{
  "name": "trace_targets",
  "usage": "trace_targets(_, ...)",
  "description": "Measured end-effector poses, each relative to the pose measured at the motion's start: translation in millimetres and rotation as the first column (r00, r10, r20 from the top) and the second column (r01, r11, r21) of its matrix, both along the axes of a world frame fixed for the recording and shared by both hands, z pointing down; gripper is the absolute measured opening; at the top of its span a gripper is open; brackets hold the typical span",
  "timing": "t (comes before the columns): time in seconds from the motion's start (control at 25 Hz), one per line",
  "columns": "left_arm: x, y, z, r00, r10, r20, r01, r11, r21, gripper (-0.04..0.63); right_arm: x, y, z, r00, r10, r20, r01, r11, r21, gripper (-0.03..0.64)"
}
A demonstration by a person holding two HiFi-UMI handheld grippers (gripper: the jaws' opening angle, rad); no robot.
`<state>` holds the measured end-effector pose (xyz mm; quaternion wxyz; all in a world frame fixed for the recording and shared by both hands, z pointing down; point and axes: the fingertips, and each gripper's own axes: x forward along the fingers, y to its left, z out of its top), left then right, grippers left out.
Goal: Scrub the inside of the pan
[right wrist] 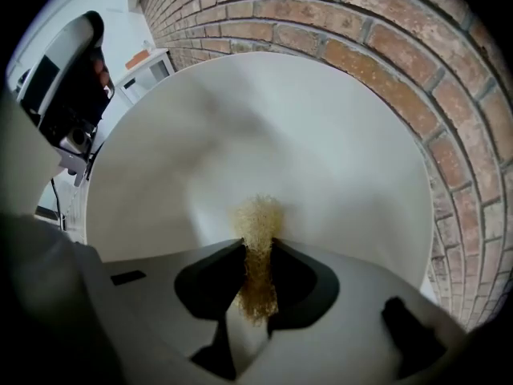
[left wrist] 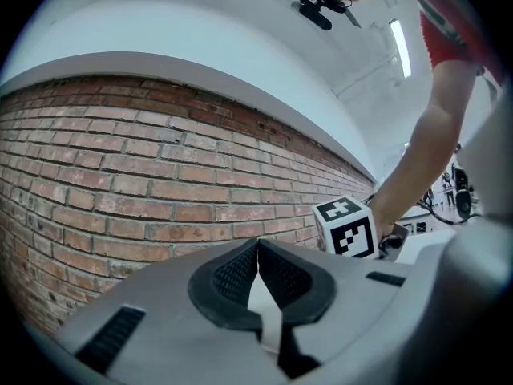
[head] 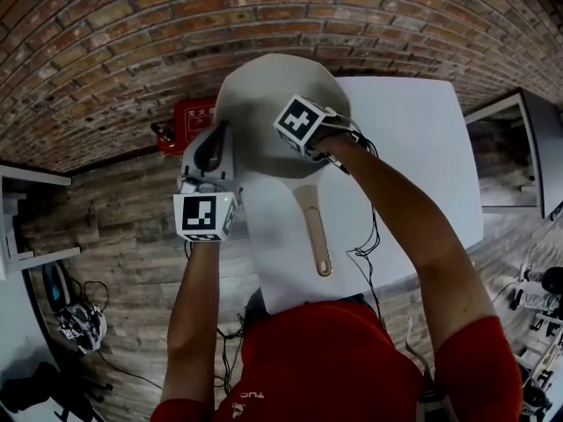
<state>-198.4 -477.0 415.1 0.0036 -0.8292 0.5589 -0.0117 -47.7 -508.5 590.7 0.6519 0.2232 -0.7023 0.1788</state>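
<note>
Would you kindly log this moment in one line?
right gripper: shut on golden fibrous scourer | scourer at cream round pan interior | left gripper: shut
</note>
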Motion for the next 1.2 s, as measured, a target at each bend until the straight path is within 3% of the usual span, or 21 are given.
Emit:
trace_targets(0.2, 2.6, 6.1, -3.8, 1.000, 0.001, 0.007, -0.001, 1.000, 0.002, 0.014, -1.6, -0.7, -17.8, 1.000, -0.013, 0.022, 0.011, 0.998, 0.061, 0.087)
trace_targets(0.32, 5.9, 9.8, -9.3, 1.000, 0.002, 0.013, -0.002, 1.000, 0.012, 0.014, -10.3, 0.1, -39.4, 0.997, -0.060, 0.057, 0.051, 0.988, 0.148, 0.087)
trace_targets(0.4, 9.5, 12.8, -15.2, 1.000, 0.001, 0.017, -0.002, 1.000, 0.018, 0.014, -19.0, 0.5, -60.6, 0.990, -0.088, 0.113, 0.061, 0.973, 0.221, 0.087)
trace_targets(0.52, 16.1, 19.6, -30.8, 1.000, -0.001, 0.016, 0.000, 0.999, 0.038, 0.014, -30.9, 9.1, -102.7, 0.956, -0.092, 0.278, 0.003, 0.953, 0.304, 0.087)
trace_targets(0.64, 20.8, 29.6, -55.2, 1.000, -0.011, 0.003, 0.010, 0.998, 0.066, 0.014, -38.2, 23.5, -156.5, 0.862, -0.136, 0.488, -0.085, 0.911, 0.404, 0.087)
trace_targets(0.8, 28.4, 48.8, -91.5, 0.999, -0.011, -0.042, 0.015, 0.995, 0.095, 0.014, -32.1, 58.7, -221.8, 0.683, -0.235, 0.692, -0.210, 0.843, 0.495, 0.087)
trace_targets(1.0, 48.5, 84.4, -126.8, 0.997, 0.024, -0.077, -0.016, 0.993, 0.115, 0.014, -6.1, 106.1, -279.5, 0.487, -0.322, 0.812, -0.365, 0.770, 0.524, 0.087)
trace_targets(1.2, 73.6, 127.0, -145.2, 0.993, 0.074, -0.095, -0.062, 0.991, 0.118, 0.014, 20.0, 153.5, -312.9, 0.317, -0.362, 0.877, -0.484, 0.733, 0.478, 0.087)
